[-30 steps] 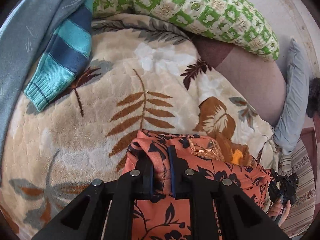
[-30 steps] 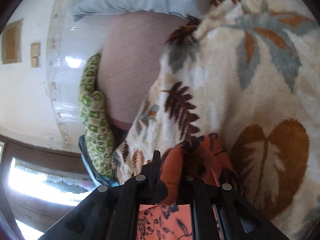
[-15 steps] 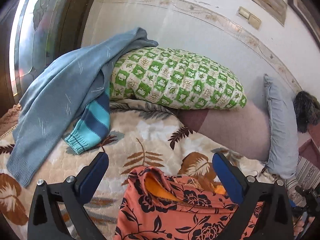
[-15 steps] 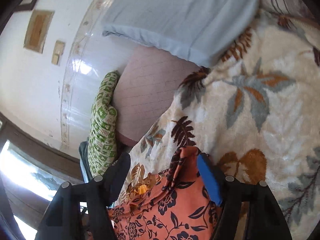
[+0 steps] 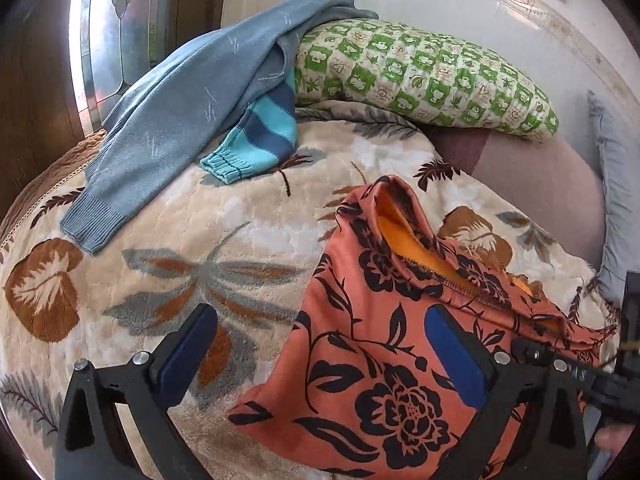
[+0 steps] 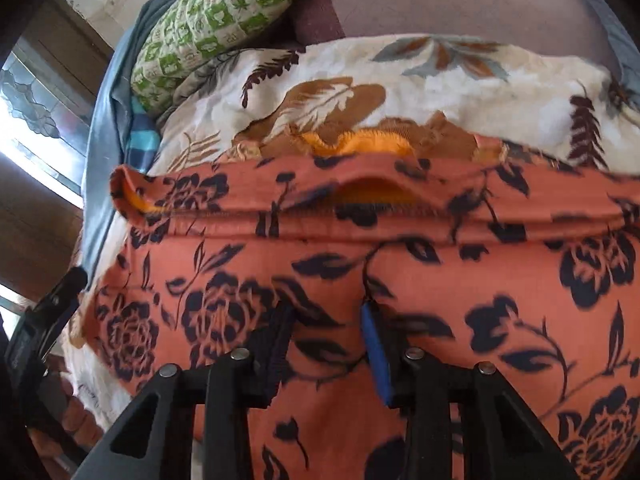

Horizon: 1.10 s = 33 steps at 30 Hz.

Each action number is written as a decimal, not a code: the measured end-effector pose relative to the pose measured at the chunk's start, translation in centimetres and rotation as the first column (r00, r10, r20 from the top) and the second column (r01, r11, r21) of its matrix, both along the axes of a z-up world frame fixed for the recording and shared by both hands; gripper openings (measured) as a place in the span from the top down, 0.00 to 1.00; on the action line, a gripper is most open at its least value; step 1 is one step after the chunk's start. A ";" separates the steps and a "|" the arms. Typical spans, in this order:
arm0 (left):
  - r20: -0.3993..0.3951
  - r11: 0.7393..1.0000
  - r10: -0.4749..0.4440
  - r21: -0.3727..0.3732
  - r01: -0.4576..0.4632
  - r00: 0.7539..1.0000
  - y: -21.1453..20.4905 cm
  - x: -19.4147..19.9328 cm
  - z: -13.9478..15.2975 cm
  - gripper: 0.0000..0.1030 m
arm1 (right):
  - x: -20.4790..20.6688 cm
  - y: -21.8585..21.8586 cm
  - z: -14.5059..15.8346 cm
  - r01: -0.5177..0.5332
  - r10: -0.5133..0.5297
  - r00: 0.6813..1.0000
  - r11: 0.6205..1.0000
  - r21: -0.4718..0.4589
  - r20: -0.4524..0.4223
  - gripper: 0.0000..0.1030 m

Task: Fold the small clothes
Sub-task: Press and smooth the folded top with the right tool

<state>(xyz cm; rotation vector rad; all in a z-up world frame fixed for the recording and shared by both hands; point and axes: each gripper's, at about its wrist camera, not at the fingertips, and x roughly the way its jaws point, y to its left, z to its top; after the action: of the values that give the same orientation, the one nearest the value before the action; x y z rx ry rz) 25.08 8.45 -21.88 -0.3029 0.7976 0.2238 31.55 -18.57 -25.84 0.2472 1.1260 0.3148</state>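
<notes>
An orange garment (image 5: 380, 340) with black flowers lies folded on the leaf-print blanket (image 5: 248, 232), its yellow lining showing at the upper fold. My left gripper (image 5: 320, 344) hangs over its left edge, wide open, one blue pad above the blanket and the other above the cloth, gripping nothing. In the right wrist view the same garment (image 6: 400, 248) fills the lower frame. My right gripper (image 6: 326, 344) points down at its middle, jaws closing. The cloth lies under the gap, and the pads do not press on it. The picture there is blurred.
A grey-blue sweater (image 5: 180, 112) and a teal striped sleeve (image 5: 260, 136) lie at the blanket's far left. A green checked pillow (image 5: 420, 76) rests against the wall, with a pale blue pillow (image 5: 616, 184) to the right. A glass door (image 5: 112, 32) stands at the left.
Both grippers were shut on the garment's edge, then let go and opened. The left one drew back and stays wide. The right one swung round over the cloth, and its jaws have narrowed.
</notes>
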 end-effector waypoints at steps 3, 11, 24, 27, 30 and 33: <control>-0.026 0.999 -0.007 0.037 0.008 1.000 0.3 1.8 -0.8 0.00 | 5.0 0.2 -0.2 0.080 -0.080 0.997 0.997 0.004 0.000 0.63; 0.012 0.998 0.059 0.000 -0.059 0.998 2.8 2.6 -0.1 0.00 | 8.9 0.3 4.8 0.148 -0.158 0.982 0.984 0.098 0.105 0.63; -0.158 0.977 0.009 0.211 0.024 0.987 1.4 3.8 -2.3 0.00 | 9.1 9.1 1.3 0.072 -0.071 0.997 0.988 0.134 -0.014 0.61; -0.072 0.971 0.002 0.238 0.015 0.997 0.3 3.3 -0.5 0.00 | 6.9 5.3 3.9 0.082 -0.093 0.993 0.987 0.141 0.069 0.61; -0.049 0.959 -0.070 0.273 0.081 0.996 -2.0 3.1 0.3 0.00 | 3.8 -0.8 5.5 0.148 -0.156 0.983 0.985 0.089 0.098 0.61; -0.081 0.937 -0.125 0.317 0.145 0.989 -4.3 3.2 -0.3 0.00 | 0.2 -7.9 6.3 0.246 -0.251 0.962 0.967 0.059 0.106 0.61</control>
<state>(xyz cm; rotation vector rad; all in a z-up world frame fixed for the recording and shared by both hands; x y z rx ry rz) 28.23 4.11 -22.14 0.0684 0.8233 0.2306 31.77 -26.47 -19.58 0.4027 0.9642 0.1290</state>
